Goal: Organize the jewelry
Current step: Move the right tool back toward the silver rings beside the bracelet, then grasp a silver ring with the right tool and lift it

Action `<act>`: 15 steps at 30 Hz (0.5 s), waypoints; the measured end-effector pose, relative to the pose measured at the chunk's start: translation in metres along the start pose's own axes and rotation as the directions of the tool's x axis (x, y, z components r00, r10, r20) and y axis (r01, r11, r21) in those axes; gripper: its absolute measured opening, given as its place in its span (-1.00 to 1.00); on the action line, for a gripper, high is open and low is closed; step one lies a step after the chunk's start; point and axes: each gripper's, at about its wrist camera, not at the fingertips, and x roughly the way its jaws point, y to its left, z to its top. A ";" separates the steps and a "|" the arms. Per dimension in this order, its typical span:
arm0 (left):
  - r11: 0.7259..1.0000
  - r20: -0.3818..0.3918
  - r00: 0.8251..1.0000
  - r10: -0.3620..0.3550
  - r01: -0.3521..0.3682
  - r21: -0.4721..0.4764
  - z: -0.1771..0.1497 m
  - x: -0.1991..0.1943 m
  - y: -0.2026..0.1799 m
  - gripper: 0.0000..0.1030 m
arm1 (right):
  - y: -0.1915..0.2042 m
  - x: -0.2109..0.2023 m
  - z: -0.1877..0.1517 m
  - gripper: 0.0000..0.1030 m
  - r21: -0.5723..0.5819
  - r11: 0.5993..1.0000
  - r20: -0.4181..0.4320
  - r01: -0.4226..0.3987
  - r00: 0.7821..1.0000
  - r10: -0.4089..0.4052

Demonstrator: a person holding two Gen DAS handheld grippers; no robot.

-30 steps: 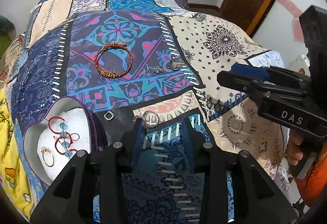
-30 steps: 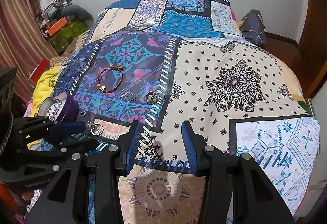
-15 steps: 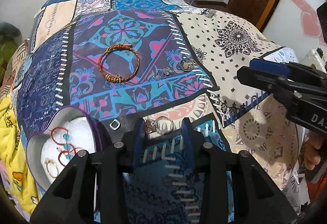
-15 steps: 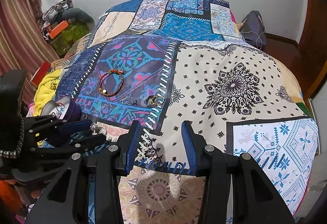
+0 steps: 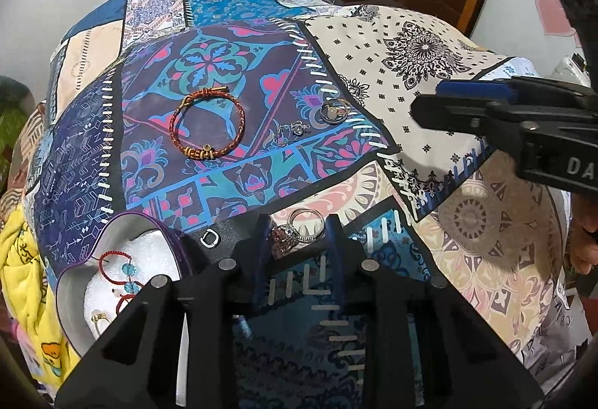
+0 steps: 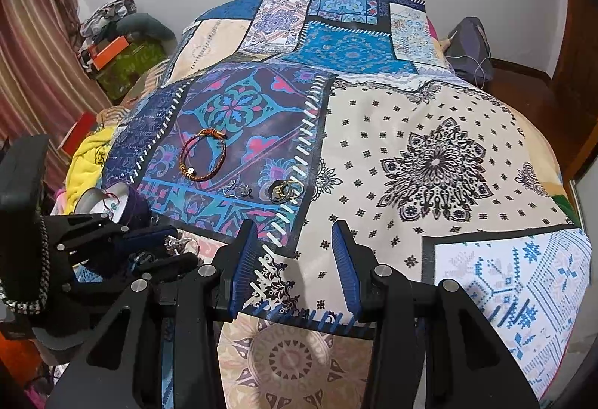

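- The left hand-held gripper (image 5: pixel 299 233) has just been narrowing its jaws around the silver rings (image 5: pixel 299 229) on the bed (image 5: pixel 411 46); pad contact is unclear.
- The right hand-held gripper (image 6: pixel 295 259) hovers open, empty.
- The heart-shaped box (image 5: pixel 123 259) sits just left; the braided bracelet (image 5: pixel 207 127) lies farther off, amid open quilt.

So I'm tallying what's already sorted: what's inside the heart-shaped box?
Inside the heart-shaped box, on white padding: a red cord bracelet with blue beads and a gold ring. The left gripper's body covers the box's lower right part.

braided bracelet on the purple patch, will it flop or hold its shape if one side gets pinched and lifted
The braided bracelet lies as a fairly round loop, so it probably has some stiffness, though thin cord may sag. It looks light. The beads on one side could make it tilt or swing.
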 end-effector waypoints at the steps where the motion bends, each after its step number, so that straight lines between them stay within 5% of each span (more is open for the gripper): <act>1: 1.000 0.005 1.000 -0.001 0.001 -0.002 -0.001 -0.001 0.000 -0.46 | 0.001 0.002 0.000 -0.27 -0.004 1.000 -0.003 0.000 1.000 0.000; 15: 0.994 0.156 0.988 0.006 0.012 -0.111 0.015 -0.037 0.027 -0.46 | 0.012 0.028 0.012 -0.27 -0.063 0.998 -0.048 -0.013 0.999 0.010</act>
